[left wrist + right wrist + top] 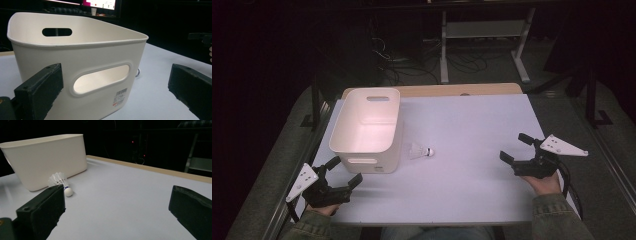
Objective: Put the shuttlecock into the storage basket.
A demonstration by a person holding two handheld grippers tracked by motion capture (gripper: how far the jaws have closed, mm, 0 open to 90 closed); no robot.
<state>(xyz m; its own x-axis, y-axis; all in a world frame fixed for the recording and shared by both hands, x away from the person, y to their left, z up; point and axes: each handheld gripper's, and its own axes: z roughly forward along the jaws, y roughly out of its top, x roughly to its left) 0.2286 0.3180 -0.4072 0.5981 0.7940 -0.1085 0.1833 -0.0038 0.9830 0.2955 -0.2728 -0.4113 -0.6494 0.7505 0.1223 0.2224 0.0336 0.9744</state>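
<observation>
A white shuttlecock [420, 151] lies on its side on the white table, just right of a white plastic bin [368, 129]. In the right gripper view the shuttlecock [60, 183] rests in front of the bin [45, 157], its cork tip facing me. My left gripper [345, 173] is open at the table's near left corner, close to the bin's front wall [82, 75] with its handle slot. My right gripper [517, 147] is open at the right side of the table, well away from the shuttlecock. Both hold nothing.
The table top [472, 150] has a wooden strip [452, 90] along its far edge. Beyond it stand a metal frame [482, 40] and cables on the dark floor. A barcode label [120, 97] is stuck on the bin's front.
</observation>
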